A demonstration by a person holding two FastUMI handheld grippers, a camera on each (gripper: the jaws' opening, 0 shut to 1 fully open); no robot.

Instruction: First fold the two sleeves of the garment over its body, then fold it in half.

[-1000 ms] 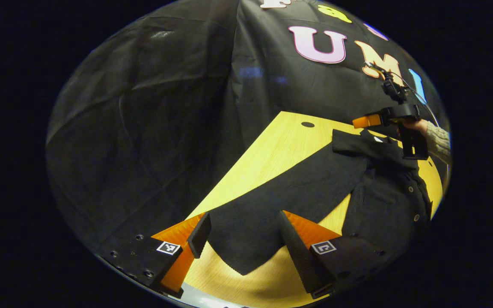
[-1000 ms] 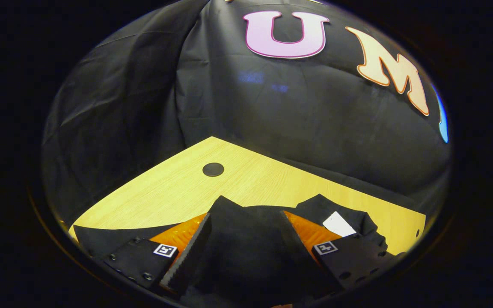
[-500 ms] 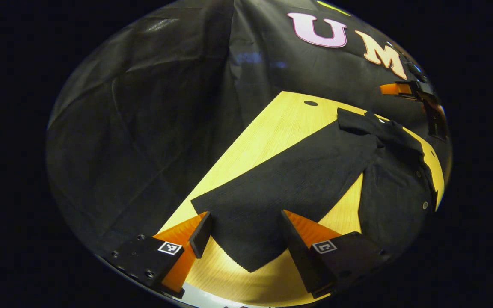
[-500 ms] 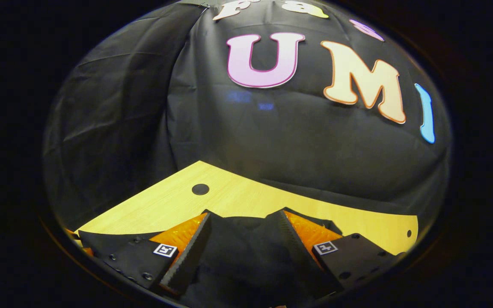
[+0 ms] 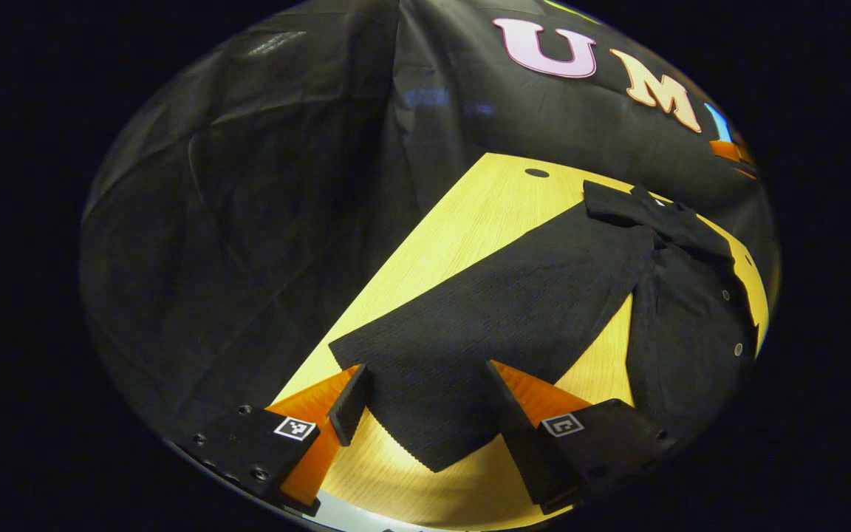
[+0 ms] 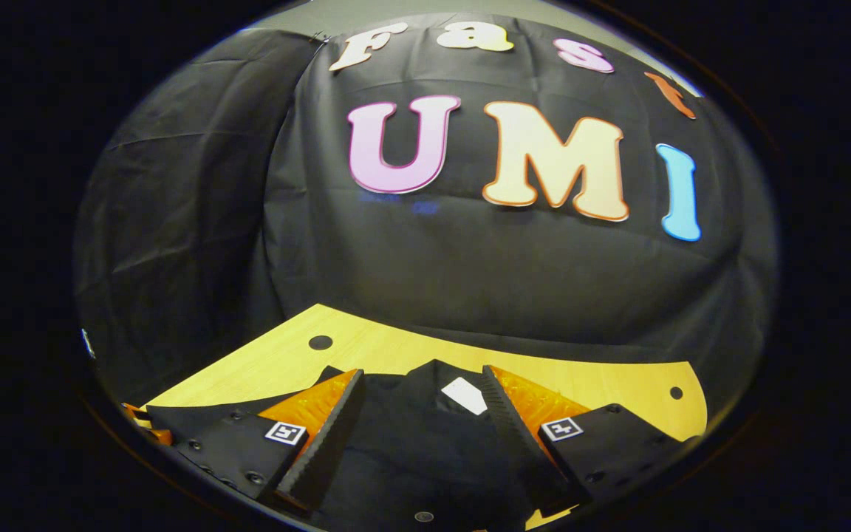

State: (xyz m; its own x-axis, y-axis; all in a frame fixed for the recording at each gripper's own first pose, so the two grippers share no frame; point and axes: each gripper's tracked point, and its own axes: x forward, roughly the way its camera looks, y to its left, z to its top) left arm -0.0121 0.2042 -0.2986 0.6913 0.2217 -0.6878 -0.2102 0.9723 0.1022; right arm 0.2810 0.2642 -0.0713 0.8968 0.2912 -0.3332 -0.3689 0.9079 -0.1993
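Here, black garment (image 5: 544,310) flat on table (image 5: 470,222), sleeve (image 5: 470,347) outstretched

Black buttoned knit garment (image 5: 544,310): its body runs off my left gripper view at 4 o'clock.
White neck tag (image 6: 465,395): too small to read.
Garment hem: hidden below my right gripper (image 6: 420,428), at 6 o'clock.

A black garment (image 5: 544,303) lies flat on the pale wooden worktop (image 5: 470,222), right of centre in the left gripper view. One long ribbed sleeve (image 5: 484,332) stretches down toward the lower middle of the frame, its cuff end on the wood. The buttoned body (image 5: 691,325) sits at the right edge. In the right gripper view, the collar with a white tag (image 6: 465,395) lies at bottom centre.
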